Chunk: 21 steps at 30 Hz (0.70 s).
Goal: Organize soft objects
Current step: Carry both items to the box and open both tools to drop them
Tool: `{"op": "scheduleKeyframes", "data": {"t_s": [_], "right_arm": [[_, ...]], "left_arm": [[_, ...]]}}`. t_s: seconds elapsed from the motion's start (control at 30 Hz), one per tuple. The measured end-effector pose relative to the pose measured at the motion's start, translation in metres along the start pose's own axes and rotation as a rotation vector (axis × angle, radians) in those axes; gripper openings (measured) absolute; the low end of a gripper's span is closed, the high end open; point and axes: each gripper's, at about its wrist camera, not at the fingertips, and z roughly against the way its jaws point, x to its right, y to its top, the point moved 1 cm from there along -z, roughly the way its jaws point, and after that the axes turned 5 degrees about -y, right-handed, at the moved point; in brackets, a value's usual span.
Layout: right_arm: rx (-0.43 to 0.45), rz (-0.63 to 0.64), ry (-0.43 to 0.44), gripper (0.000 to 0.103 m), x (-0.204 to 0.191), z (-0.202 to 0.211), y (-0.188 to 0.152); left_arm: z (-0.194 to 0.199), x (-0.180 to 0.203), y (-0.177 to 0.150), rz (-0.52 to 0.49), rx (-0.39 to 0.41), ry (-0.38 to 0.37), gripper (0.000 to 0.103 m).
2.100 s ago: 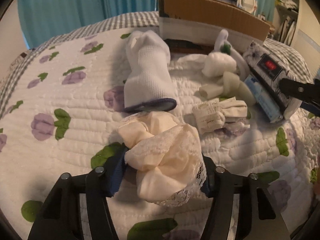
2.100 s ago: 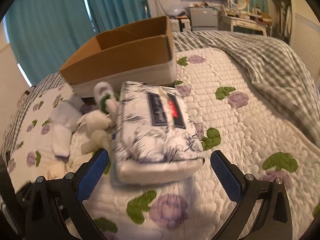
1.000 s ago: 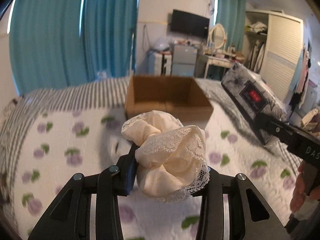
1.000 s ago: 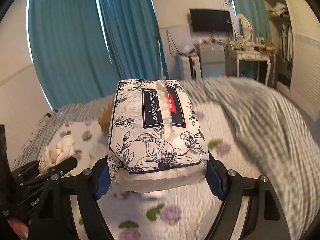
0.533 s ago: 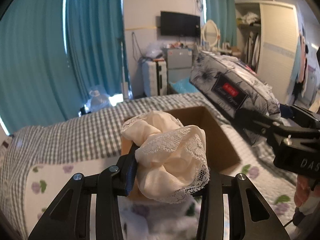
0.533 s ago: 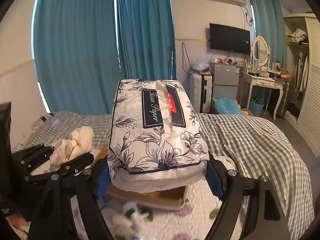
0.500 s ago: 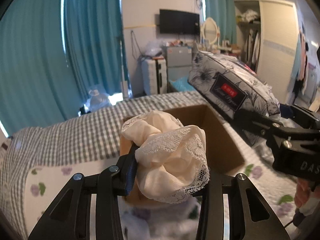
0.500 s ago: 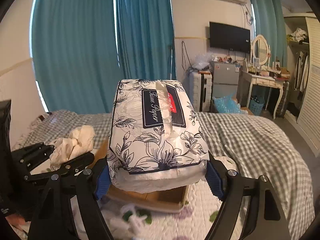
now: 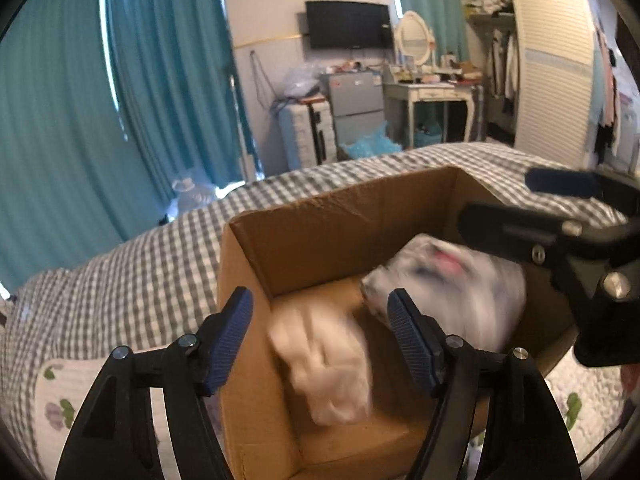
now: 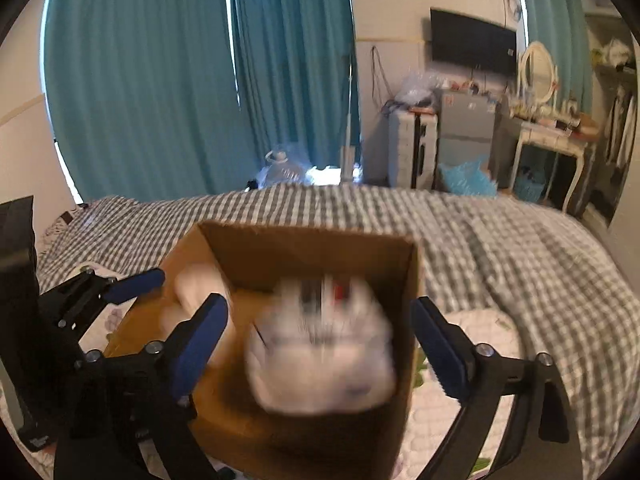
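Observation:
An open cardboard box (image 9: 340,216) stands on the bed, and both grippers hover over it. My left gripper (image 9: 320,320) has its jaws opening, and the cream lace scrunchie (image 9: 328,368) drops blurred into the box below them, free of the pads. My right gripper (image 10: 318,320) is also opening. The flower-printed tissue pack (image 10: 320,352) falls blurred between its spread fingers without touching them. In the left wrist view the pack (image 9: 448,296) lies toward the box's right side, under the right gripper (image 9: 532,204). The scrunchie (image 10: 196,284) shows at the box's left.
The box sits on a grey checked blanket (image 9: 152,264) beside a white flowered quilt (image 9: 56,400). Teal curtains (image 10: 160,80) hang behind the bed. A small fridge (image 9: 356,104), a white dressing table (image 9: 432,92) and a wardrobe (image 9: 552,60) stand beyond the bed.
Both grippers have moved in over the box and opened. The scrunchie has left the left jaws and the tissue pack the right jaws, and both are dropping into the box.

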Motion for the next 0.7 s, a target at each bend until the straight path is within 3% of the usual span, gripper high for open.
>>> {"op": "scheduleKeyframes", "data": {"t_s": [0.2, 0.23, 0.43, 0.5, 0.7], "right_arm": [[0.058, -0.054, 0.006, 0.094, 0.007, 0.045, 0.009], [0.069, -0.061, 0.006, 0.094, 0.008, 0.058, 0.012], [0.154, -0.019, 0.002, 0.095, 0.003, 0.158, 0.033], [0.18, 0.004, 0.007, 0.096, -0.001, 0.194, 0.037], [0.231, 0.086, -0.008, 0.101, -0.017, 0.271, 0.024]], "left_arm": [[0.036, -0.007, 0.009, 0.044, 0.014, 0.003, 0.071], [0.047, -0.008, 0.014, 0.059, -0.025, -0.003, 0.071], [0.158, 0.01, 0.039, -0.016, 0.11, 0.064, 0.071], [0.191, 0.014, 0.044, -0.015, 0.158, 0.078, 0.09], [0.258, 0.024, 0.033, 0.06, 0.217, 0.094, 0.091]]}}
